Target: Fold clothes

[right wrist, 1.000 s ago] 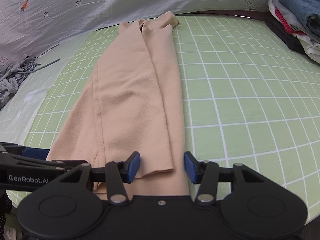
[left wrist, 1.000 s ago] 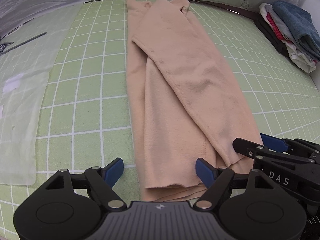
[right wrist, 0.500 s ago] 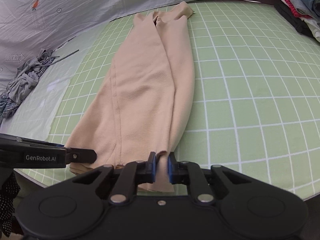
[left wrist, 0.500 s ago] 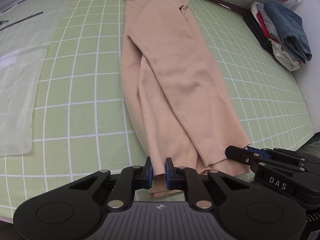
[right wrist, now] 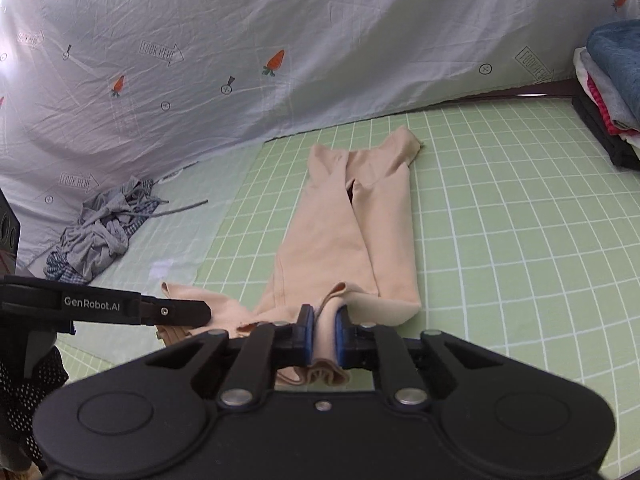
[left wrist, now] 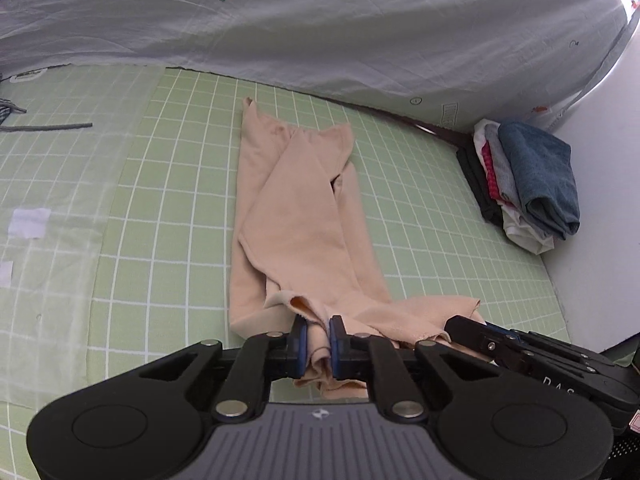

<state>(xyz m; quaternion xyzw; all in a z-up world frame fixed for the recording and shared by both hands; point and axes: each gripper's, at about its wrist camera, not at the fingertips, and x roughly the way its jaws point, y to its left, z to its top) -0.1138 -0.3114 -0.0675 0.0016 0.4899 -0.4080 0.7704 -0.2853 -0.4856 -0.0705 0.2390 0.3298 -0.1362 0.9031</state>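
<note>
A long beige garment (left wrist: 298, 216) (right wrist: 352, 236) lies lengthwise on the green grid mat (left wrist: 172, 200) (right wrist: 520, 240), folded into a narrow strip. Its near end is lifted off the mat. My left gripper (left wrist: 318, 340) is shut on the near hem's left part, with cloth bunched between the blue pads. My right gripper (right wrist: 323, 334) is shut on the hem's right part. Each gripper shows in the other's view: the right one (left wrist: 472, 326) at lower right, the left one (right wrist: 200, 312) at lower left. The far end rests flat near the mat's back edge.
A stack of folded clothes (left wrist: 524, 184) (right wrist: 608, 92) sits at the mat's right edge by a white wall. A crumpled grey garment (right wrist: 104, 232) with a cord lies left of the mat. A white carrot-print sheet (left wrist: 320, 20) hangs behind.
Both grippers closed on the near hem, then rose, lifting that end off the mat. The views now tilt up toward the sheet at the back.
</note>
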